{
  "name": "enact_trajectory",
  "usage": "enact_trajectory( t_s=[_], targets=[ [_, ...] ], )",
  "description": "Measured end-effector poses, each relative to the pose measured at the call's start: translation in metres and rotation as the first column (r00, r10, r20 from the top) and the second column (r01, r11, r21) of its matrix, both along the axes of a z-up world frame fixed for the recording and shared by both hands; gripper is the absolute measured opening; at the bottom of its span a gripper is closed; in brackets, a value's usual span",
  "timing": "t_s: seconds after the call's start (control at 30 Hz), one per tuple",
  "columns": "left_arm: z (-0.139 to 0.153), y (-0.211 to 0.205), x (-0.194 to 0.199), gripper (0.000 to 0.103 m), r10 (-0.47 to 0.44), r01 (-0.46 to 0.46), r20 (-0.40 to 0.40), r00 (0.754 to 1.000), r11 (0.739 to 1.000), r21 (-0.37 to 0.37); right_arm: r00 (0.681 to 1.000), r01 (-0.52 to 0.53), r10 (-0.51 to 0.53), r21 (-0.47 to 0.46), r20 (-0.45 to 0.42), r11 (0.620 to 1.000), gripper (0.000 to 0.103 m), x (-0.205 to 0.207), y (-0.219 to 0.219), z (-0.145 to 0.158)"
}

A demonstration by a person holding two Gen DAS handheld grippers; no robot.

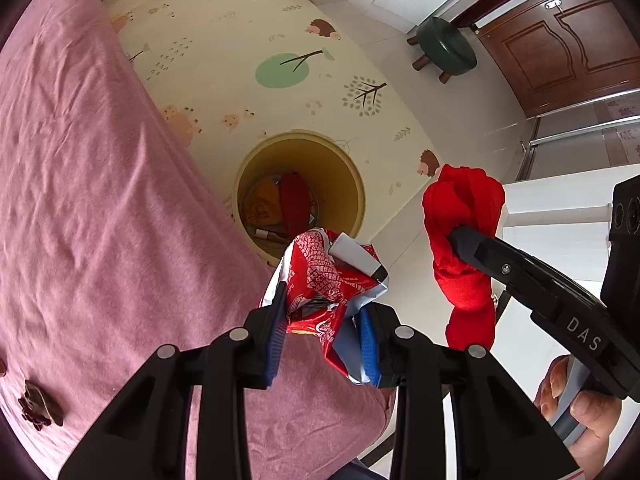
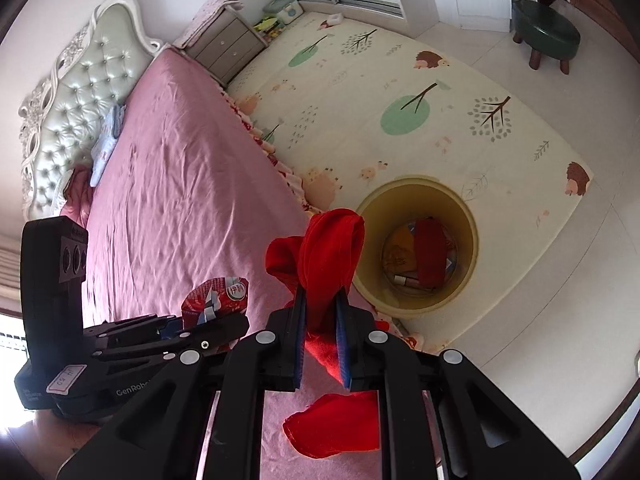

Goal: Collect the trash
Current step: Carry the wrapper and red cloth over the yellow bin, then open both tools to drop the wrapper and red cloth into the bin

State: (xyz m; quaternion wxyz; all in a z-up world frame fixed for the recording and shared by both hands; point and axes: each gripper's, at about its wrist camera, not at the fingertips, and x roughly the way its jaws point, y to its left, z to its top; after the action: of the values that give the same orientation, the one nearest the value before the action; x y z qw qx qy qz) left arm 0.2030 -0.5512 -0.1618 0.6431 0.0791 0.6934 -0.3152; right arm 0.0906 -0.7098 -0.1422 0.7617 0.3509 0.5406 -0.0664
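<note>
My left gripper (image 1: 326, 320) is shut on a crumpled red and white snack wrapper (image 1: 332, 276), held over the bed's corner just short of the yellow bin (image 1: 356, 184). My right gripper (image 2: 322, 312) is shut on a bunched red cloth (image 2: 328, 252) that hangs down between its pads. In the left wrist view the red cloth (image 1: 464, 216) and right gripper (image 1: 460, 238) sit to the right of the wrapper. The bin (image 2: 468, 216) stands on the floor beside the bed and holds a dark red item (image 2: 430, 254) and other trash. The wrapper (image 2: 216, 294) and left gripper (image 2: 180, 326) show at the left.
The pink bed (image 1: 100, 200) fills the left, with a tufted headboard (image 2: 68, 96) and a folded cloth (image 2: 106, 140) near it. A patterned play mat (image 2: 400, 92) covers the floor. A green stool (image 1: 446, 46) stands by the wooden door (image 1: 560, 48). A nightstand (image 2: 224, 46) is beside the bed.
</note>
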Motion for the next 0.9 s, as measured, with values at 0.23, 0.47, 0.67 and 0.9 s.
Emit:
enact_trajectory(
  t_s=[0.23, 0.47, 0.67, 0.9],
  targets=[
    [-0.013, -0.041, 0.004, 0.033, -0.055, 0.055, -0.013, 0.998, 0.998, -0.015, 1.0, 0.017, -0.017, -0.001, -0.002, 1.0, 0.014, 0.009, -0.032, -0.011],
    [-0.011, -0.053, 0.007, 0.08, -0.085, 0.085, 0.038, 0.996, 0.996, -0.013, 0.999, 0.038, -0.038, 0.032, 0.021, 0.999, 0.047, 0.018, -0.051, -0.01],
    [-0.009, -0.041, 0.016, 0.081, -0.053, 0.053, 0.029, 0.998, 0.999, 0.002, 0.999, 0.035, -0.035, 0.01, 0.031, 0.999, 0.049, 0.029, -0.052, -0.003],
    [0.005, -0.013, 0.018, 0.081, -0.002, 0.003, 0.037, 0.999, 1.0, -0.01, 0.999, -0.006, 0.005, 0.015, 0.044, 1.0, 0.049, 0.035, -0.03, 0.008]
  ],
)
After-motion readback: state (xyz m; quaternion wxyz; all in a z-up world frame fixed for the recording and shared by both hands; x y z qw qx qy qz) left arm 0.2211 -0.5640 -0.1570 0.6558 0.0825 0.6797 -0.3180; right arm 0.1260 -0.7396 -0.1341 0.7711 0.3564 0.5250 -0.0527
